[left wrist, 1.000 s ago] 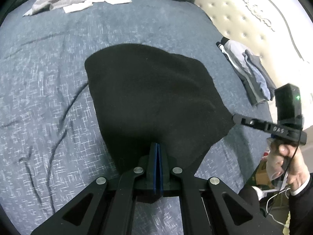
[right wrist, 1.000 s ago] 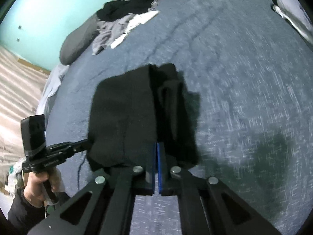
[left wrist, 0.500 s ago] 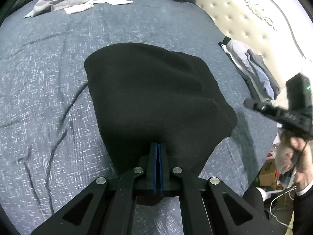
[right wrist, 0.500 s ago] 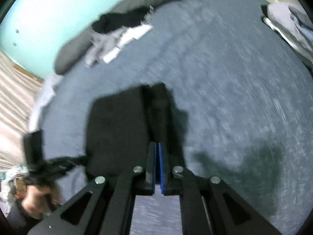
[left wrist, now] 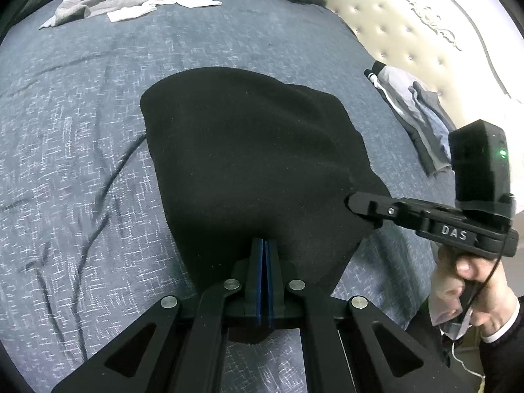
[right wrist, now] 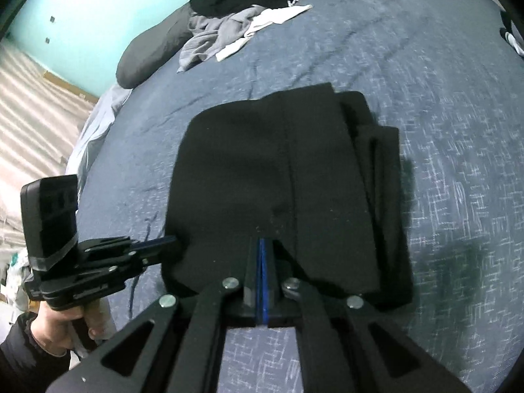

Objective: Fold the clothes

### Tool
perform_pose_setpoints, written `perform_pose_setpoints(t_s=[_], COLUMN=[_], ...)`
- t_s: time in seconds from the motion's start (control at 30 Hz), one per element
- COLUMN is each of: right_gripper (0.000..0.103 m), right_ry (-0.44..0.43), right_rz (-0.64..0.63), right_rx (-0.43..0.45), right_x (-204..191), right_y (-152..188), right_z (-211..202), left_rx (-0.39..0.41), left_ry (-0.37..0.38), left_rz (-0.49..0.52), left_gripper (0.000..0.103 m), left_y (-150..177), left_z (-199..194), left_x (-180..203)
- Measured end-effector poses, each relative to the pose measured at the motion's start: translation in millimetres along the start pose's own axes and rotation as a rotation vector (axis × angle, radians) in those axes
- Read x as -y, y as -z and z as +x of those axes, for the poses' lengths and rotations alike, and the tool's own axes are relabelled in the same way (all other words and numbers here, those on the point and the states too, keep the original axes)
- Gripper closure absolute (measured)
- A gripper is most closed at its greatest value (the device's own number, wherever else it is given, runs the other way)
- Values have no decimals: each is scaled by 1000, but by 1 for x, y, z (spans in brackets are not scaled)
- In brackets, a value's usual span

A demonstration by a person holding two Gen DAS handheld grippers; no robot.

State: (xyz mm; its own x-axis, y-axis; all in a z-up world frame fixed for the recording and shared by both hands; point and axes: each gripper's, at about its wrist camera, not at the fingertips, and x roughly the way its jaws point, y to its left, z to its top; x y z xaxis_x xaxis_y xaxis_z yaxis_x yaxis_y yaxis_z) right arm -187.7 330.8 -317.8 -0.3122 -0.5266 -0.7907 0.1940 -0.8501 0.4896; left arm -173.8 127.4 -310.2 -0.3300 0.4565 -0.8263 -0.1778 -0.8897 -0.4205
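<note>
One folded black fleece garment (left wrist: 249, 167) lies in the middle of my bed's blue-grey speckled cover (left wrist: 75, 150), and I hold two black two-finger grippers at its near edge. My left gripper (left wrist: 264, 245) has its blue-lined jaws pressed together on the near hem, pinching the cloth. My right gripper (right wrist: 261, 245), jaws likewise closed tight, sits on the near hem further along, at the garment's corner as the left camera shows it; its tips overlap the cloth, though I cannot tell how much fabric is caught between them. The garment's long axis runs away from me toward the far end of the bed, its narrower far edge squared off, with folded layers stacked along its right side in the right camera's view. Two other lots of clothing are on the bed: one loose heap of grey, white and black clothes (right wrist: 239, 29) at the far end, and one pile of folded grey clothes (left wrist: 416, 114) beside the cream tufted headboard (left wrist: 409, 32).
</note>
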Motion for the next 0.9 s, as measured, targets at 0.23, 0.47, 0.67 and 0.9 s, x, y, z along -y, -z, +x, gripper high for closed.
perform_pose_setpoints(t_s=[0.23,0.47,0.67,0.9], right_gripper=[103,102,102,103], right_ry=[33,31,52,92], right_rz=[12,6,-17,33], right_rx=[9,114,93,71], right_x=[16,12,13,36], right_y=[2,-21,-43,-41], right_z=[-1,-31,-19,4], left_rx=[-3,2,0,-8], left_ry=[8,-13,-16,-32], left_rz=[5,30,21,43], left_gripper=[102,102,102,102], left_y=[5,4,4,4], left_z=[5,0,5,15], left_x=[1,3,2,9])
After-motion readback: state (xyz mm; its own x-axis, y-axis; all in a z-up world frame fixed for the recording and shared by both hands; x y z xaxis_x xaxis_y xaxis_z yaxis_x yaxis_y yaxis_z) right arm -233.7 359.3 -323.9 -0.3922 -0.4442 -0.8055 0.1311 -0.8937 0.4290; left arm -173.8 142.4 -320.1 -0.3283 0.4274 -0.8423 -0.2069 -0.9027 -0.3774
